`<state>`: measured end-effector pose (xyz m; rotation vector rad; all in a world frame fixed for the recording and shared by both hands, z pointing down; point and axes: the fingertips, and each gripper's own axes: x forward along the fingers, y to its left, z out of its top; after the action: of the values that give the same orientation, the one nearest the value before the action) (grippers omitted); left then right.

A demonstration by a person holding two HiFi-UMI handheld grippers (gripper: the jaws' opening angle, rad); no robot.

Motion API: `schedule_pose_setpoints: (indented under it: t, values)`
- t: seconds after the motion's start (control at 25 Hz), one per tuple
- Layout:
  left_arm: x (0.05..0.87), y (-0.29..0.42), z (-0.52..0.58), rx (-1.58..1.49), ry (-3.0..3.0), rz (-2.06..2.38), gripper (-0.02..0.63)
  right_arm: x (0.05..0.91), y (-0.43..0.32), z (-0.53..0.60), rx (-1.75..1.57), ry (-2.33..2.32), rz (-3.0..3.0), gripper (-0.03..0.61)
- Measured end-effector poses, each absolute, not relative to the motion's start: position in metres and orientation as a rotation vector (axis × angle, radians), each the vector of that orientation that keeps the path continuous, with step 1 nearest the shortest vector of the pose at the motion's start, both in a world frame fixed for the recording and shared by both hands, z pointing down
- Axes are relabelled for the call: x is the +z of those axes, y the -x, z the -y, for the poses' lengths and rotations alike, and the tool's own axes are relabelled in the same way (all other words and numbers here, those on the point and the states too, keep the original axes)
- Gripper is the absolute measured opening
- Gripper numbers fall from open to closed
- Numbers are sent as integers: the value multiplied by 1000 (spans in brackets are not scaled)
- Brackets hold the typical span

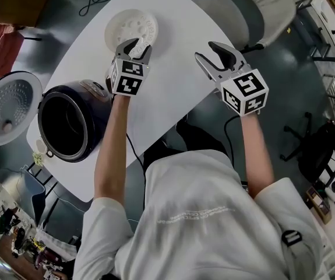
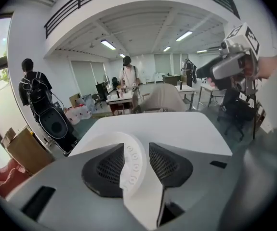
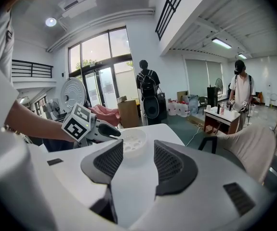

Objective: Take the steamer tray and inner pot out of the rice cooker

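Your tray (image 1: 133, 25) lies on the table (image 1: 179, 80), beyond the cooker (image 1: 100, 101) and to its right. The pot (image 1: 68, 124) sits inside the cooker. Your left gripper (image 1: 138, 45) hangs over the tray's near rim, jaws apart, not pinching it. Your right gripper (image 1: 207, 51), further right, gapes empty.

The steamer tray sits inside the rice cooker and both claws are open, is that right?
No. The steamer tray lies on the table, outside the rice cooker, as the head view shows. The left claw and right claw are indeed open.
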<state>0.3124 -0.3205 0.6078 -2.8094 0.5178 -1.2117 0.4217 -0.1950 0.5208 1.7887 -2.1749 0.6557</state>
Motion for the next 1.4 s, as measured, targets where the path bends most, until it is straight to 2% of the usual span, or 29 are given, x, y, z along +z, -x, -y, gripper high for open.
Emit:
schedule_pose_setpoints:
  t: [0.32, 0.56, 1.12, 1.24, 1.4]
  values:
    - [510, -297, 305, -790, 2978, -609, 176, 477, -399, 197, 515, -1770, 2213, 209]
    - [429, -253, 297, -541, 2990, -729, 176, 427, -372, 204, 373, -1766, 2253, 209]
    - [336, -63, 294, -405, 2787, -1140, 173, 343, -262, 238, 110, -1598, 2394, 210]
    - [326, -19, 294, -390, 2750, -1256, 172, 334, -239, 251, 89, -1583, 2391, 174]
    - [322, 33, 287, -399, 2717, -1361, 172, 333, -209, 265, 176, -1558, 2429, 167]
